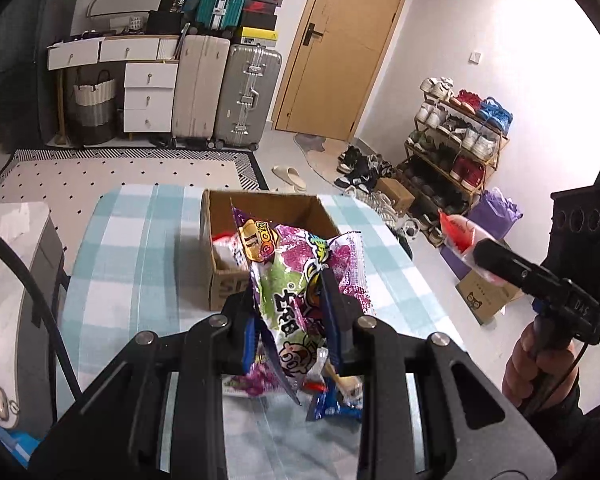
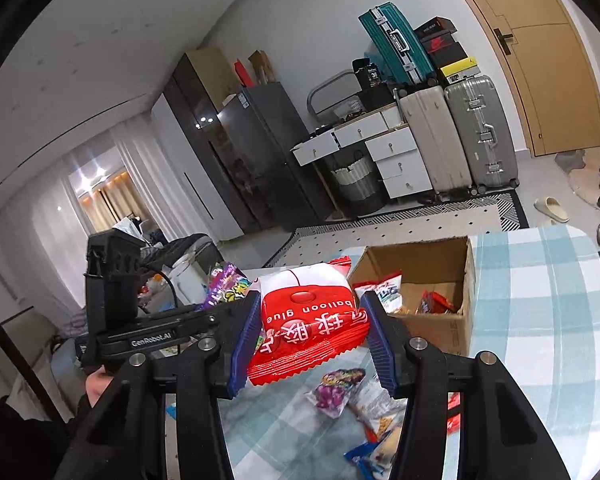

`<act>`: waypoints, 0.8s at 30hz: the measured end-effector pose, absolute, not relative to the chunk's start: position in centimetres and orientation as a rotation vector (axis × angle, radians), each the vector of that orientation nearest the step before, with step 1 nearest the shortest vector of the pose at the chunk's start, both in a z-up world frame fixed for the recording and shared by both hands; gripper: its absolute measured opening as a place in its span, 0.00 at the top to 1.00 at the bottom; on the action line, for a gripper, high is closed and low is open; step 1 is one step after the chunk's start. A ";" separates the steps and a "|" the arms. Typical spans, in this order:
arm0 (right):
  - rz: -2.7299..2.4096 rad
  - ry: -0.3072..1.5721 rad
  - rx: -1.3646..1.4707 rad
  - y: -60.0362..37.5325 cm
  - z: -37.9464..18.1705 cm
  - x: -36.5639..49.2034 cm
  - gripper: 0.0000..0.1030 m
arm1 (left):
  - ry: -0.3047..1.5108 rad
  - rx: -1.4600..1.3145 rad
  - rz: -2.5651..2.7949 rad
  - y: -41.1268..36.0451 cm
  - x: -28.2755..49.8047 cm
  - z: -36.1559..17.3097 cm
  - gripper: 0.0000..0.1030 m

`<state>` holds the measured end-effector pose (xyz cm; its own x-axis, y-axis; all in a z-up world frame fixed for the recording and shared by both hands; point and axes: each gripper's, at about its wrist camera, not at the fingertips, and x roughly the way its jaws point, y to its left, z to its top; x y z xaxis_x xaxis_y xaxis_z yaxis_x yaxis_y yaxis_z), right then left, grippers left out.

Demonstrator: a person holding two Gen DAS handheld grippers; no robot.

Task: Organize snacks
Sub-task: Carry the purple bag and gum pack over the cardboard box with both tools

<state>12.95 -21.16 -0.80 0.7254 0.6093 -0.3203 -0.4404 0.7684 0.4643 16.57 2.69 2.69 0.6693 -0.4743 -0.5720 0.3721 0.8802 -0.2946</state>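
You are holding two snacks above the checked tabletop (image 1: 132,240): your left tool (image 1: 292,320) is gripping a purple grape-candy bag (image 1: 296,280), your right tool (image 2: 312,336) a red balloon-glue packet (image 2: 306,320). The open cardboard box (image 2: 466,320) is lying ahead, nearer your right tool.

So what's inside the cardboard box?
The cardboard box holds a few snack packets: a white and blue one leaning at its left side and a red one on the bottom. Its front wall hides whatever lies behind it.
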 end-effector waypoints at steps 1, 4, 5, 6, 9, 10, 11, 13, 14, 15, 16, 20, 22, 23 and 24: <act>0.590 0.482 0.364 -21.0 -0.4 13.3 0.51 | 0.686 -0.160 -0.477 2.6 17.0 3.0 0.77; 0.583 0.477 0.340 -20.8 0.3 14.3 0.51 | 0.688 -0.180 -0.473 2.3 18.4 3.7 0.77; 0.579 0.472 0.328 -20.6 0.7 14.6 0.51 | 0.687 -0.187 -0.475 2.1 18.9 3.9 0.77; 0.572 0.467 0.314 -20.5 1.1 14.9 0.51 | 0.687 -0.195 -0.477 2.0 19.4 4.2 0.77; 0.560 0.458 0.279 -20.3 2.1 16.2 0.51 | 0.678 -0.199 -0.475 1.4 21.2 5.1 0.77; 0.557 0.462 0.266 -20.1 2.4 16.7 0.51 | 0.677 -0.199 -0.473 1.1 21.9 5.3 0.77; 0.556 0.466 0.260 -20.0 2.5 17.3 0.51 | 0.676 -0.200 -0.473 0.8 22.6 5.5 0.77; 0.555 0.476 0.249 -19.8 2.8 18.5 0.51 | 0.680 -0.196 -0.469 0.3 23.7 5.8 0.77; 0.553 0.479 0.241 -19.7 2.9 19.1 0.51 | 0.684 -0.197 -0.467 0.1 24.3 5.8 0.77; 0.550 0.483 0.236 -19.6 2.9 19.7 0.51 | 0.689 -0.195 -0.469 -0.2 25.0 5.9 0.77; 0.545 0.487 0.231 -19.6 3.1 20.4 0.51 | 0.691 -0.192 -0.467 -0.4 25.5 5.9 0.77; 0.534 0.496 0.222 -19.5 3.1 23.0 0.51 | 0.680 -0.178 -0.437 -1.0 27.8 5.6 0.77; 0.526 0.509 0.213 -19.4 2.8 24.4 0.51 | 0.695 -0.180 -0.434 -1.3 29.1 5.1 0.77; 0.522 0.517 0.211 -19.4 2.6 25.0 0.51 | 0.706 -0.180 -0.426 -1.4 29.9 4.5 0.77; 0.519 0.529 0.212 -19.4 2.3 25.8 0.51 | 0.714 -0.177 -0.420 -1.5 30.5 4.1 0.77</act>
<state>25.79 -19.36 2.29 0.7391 0.5222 -0.4256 -0.4157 0.8507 0.3218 30.50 -1.53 4.10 0.6769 -0.4308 -0.5968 0.3120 0.9023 -0.2975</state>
